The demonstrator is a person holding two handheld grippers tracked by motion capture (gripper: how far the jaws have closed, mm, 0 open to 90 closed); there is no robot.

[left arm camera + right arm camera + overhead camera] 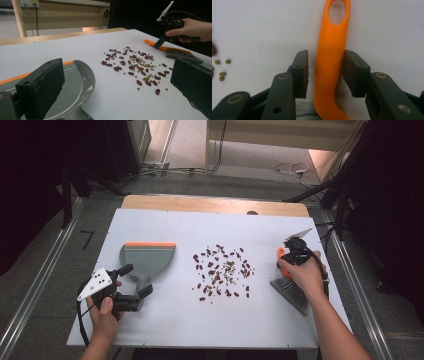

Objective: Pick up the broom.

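Right hand-held gripper (325, 75) closing around the orange plastic brush handle (331, 62)

Jaws straddle it, one pad touching, a gap left; light, stiff, smooth: grip mid-handle.

Grey floor (45, 255), dark surroundings

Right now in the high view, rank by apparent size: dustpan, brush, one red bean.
1. dustpan, largest
2. brush, smaller, though the right hand hides part of it
3. red bean, by far the smallest
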